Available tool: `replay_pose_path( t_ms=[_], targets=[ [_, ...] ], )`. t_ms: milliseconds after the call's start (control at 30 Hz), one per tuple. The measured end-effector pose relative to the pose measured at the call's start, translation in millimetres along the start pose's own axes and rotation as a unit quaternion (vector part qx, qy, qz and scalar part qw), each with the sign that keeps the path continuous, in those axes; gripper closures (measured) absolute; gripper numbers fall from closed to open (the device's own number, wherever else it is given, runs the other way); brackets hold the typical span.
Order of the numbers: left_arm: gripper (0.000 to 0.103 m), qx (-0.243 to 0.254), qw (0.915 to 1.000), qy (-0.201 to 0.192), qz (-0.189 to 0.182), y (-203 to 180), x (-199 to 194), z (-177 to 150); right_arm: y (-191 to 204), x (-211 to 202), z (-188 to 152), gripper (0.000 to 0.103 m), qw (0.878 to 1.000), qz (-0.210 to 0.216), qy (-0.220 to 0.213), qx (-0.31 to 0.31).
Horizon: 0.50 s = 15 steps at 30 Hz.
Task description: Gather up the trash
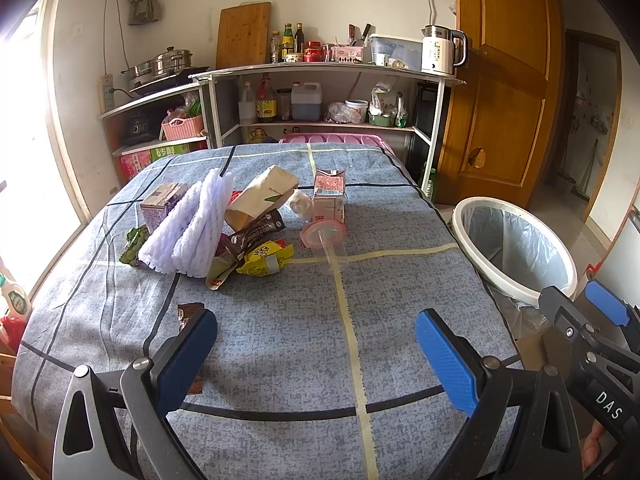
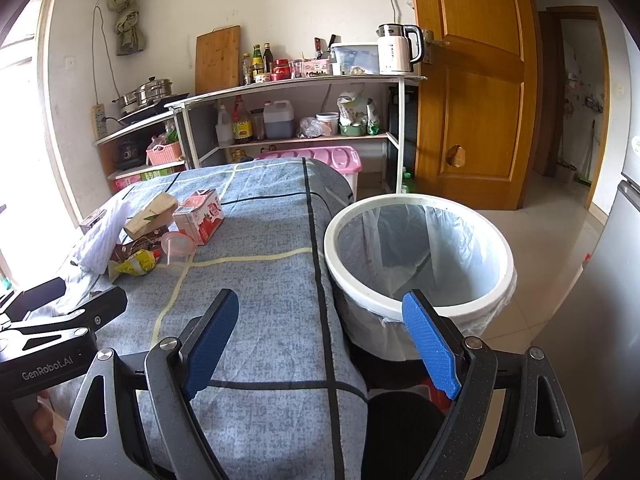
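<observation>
Start of collection by the look of it, nothing picked yet. Left gripper [image 1: 316, 356] jaws spread wide, empty, low over the blue-grey checked cloth-covered table [image 1: 280, 340]; a small brown wrapper [image 1: 188, 314] lies just beside its left pad. Right gripper [image 2: 320, 340] also spread wide and empty, over the table's right edge, near the white round plastic bin with clear liner [image 2: 420, 256] standing against that edge. Bin looks empty apart from the liner. Trash pile sits mid-table, well apart from both: white foam fruit netting [image 1: 188, 232], tan paper bag [image 1: 260, 196], pink milk carton [image 1: 330, 196], purple carton [image 1: 162, 204], yellow snack wrapper [image 1: 266, 258], clear plastic cup with pink lid [image 1: 326, 240] on its side. Next move probably: reach forward, close on the nearest piece, carry it right to the bin. Small kitchen, metal shelf [image 1: 320, 68] with bottles and a white kettle [image 1: 440, 50], wooden door [image 1: 504, 80] on the right
</observation>
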<state>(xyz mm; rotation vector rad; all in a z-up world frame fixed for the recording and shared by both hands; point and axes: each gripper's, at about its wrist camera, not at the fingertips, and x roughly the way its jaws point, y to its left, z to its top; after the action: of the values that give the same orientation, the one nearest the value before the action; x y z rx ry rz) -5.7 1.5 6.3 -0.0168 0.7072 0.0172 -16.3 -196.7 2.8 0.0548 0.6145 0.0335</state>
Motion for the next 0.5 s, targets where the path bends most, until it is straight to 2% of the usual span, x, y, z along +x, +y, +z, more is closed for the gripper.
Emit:
replay_pose_path(
  t_ms=[500],
  targets=[
    [0.002, 0.0, 1.0, 0.001, 0.0, 0.3, 1.4, -0.6, -1.2, -1.3, 0.4, 0.019, 1.0, 0.0, 0.0, 0.001]
  ],
)
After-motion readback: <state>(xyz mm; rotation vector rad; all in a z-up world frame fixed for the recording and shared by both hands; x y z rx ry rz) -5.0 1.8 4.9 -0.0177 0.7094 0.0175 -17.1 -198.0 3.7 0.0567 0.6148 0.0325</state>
